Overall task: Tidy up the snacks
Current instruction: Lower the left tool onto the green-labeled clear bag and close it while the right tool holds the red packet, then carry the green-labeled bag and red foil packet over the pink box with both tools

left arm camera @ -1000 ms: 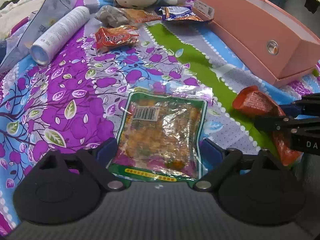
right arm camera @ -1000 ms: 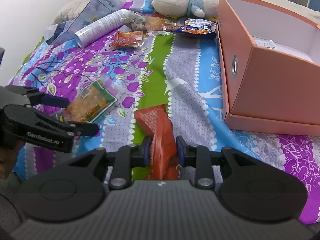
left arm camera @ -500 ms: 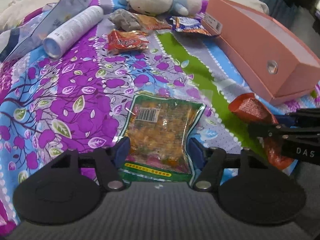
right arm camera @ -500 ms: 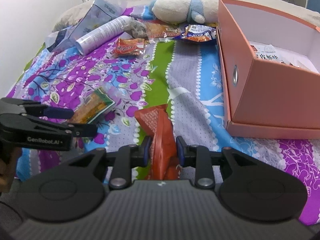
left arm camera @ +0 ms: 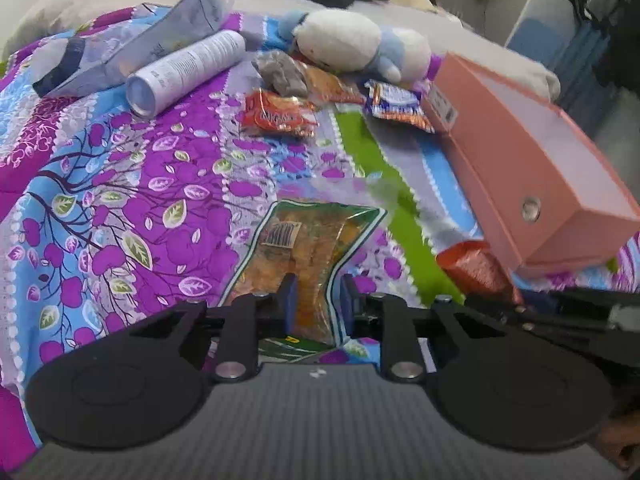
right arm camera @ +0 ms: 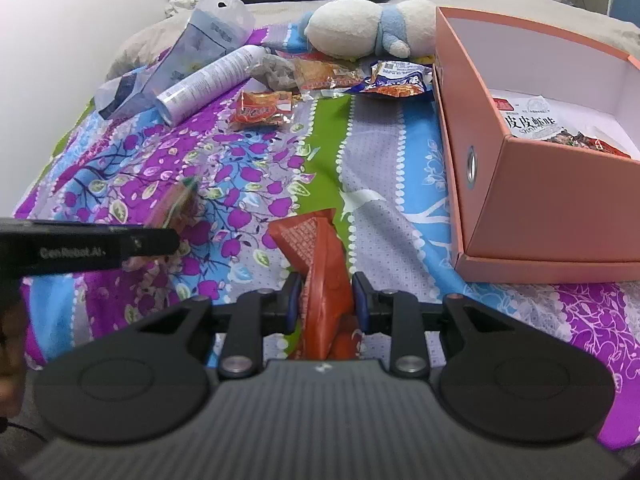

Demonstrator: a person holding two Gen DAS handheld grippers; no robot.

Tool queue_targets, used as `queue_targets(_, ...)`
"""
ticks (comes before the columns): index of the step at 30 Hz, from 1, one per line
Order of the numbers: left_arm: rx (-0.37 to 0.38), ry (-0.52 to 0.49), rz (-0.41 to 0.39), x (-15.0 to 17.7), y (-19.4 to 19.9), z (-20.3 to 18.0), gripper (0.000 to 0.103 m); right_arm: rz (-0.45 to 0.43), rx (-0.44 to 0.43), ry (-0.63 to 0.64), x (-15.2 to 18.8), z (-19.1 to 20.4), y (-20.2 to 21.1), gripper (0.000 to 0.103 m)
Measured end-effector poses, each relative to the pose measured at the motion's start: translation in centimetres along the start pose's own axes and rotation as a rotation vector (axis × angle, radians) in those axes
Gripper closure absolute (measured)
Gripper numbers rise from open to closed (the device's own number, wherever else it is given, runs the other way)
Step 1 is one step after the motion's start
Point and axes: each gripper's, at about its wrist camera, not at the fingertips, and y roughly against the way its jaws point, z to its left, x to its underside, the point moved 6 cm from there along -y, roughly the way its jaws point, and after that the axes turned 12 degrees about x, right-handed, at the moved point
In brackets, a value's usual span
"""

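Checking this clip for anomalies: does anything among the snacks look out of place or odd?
Yes: a white spray can and a plush toy lie among the snack packets on the bedspread, though neither is a snack. Nothing looks spilled or torn.

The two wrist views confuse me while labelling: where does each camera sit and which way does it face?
Left wrist: behind the left gripper, facing the bedspread; its fingers pinch the green-edged snack bag.
Right wrist: behind the right gripper, clamped on the orange packet, facing the pink box; the left gripper crosses at left.
Shared: box, plush toy, white tube.
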Motion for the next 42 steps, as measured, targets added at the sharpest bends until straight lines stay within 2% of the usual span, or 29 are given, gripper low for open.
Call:
queue_targets(9,0.024,0.078,-0.062,-1.7,1.7,-0.2,0.085,-0.041,0.000,-0.020,-2.0,-0.2,1.1,0.072)
queue_targets(13,0.052,0.124,-0.092,-2.6,2.3,-0.3,0.085,-0.058,-0.001,-0.033,-3.1,-0.3,1.7,0.072)
queue_targets(24,0.133,0.168,-0.162,-6.1,3.9,-2.4,0.085,-0.147,0.012,-0.056,-7.2,-1.3,4.0,0.072)
queue_targets(34,0.205,0.115,-0.226,-10.8,4.3,-7.1,0.085,-0.243,0.039,-0.061,-10.9,-3.6,6.7,0.072)
queue_targets(42,0.290,0.065,-0.279,-15.0,4.3,-12.0,0.085,-0.336,0.091,-0.065,-14.2,-7.0,9.2,0.072)
